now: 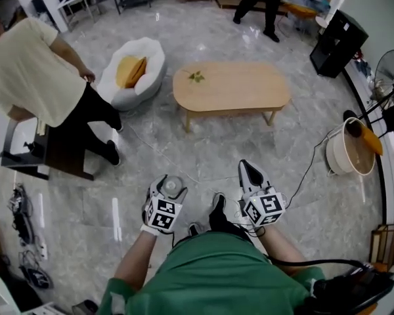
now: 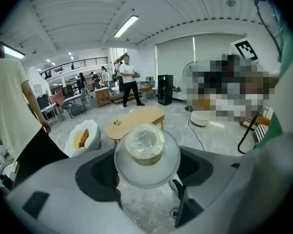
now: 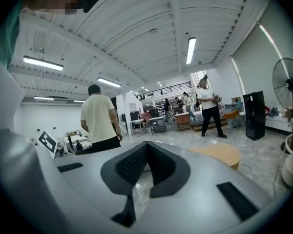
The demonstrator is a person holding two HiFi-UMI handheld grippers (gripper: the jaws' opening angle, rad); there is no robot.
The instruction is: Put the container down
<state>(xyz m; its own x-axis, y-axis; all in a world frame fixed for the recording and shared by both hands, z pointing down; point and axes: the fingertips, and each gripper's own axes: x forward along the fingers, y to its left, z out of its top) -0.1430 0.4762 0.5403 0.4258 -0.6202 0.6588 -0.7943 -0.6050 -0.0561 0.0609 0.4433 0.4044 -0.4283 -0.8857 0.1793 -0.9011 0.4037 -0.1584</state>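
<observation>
The left gripper (image 2: 147,172) pinches a small clear container (image 2: 145,147) with a wide round rim, up in the air above the floor. The right gripper (image 3: 145,150) has its jaws pressed together and holds nothing. The wooden table (image 1: 243,90) is at twelve o'clock, well apart from the person. To do this well, I think they should step close, hold the container flat, lower it onto a bare spot away from the little green thing (image 1: 196,77), and only then let go.

A small green sprig (image 1: 196,77) is seen on the left part of the oval wooden counter (image 1: 243,87), which is set far off on the marble floor (image 1: 184,156).
</observation>
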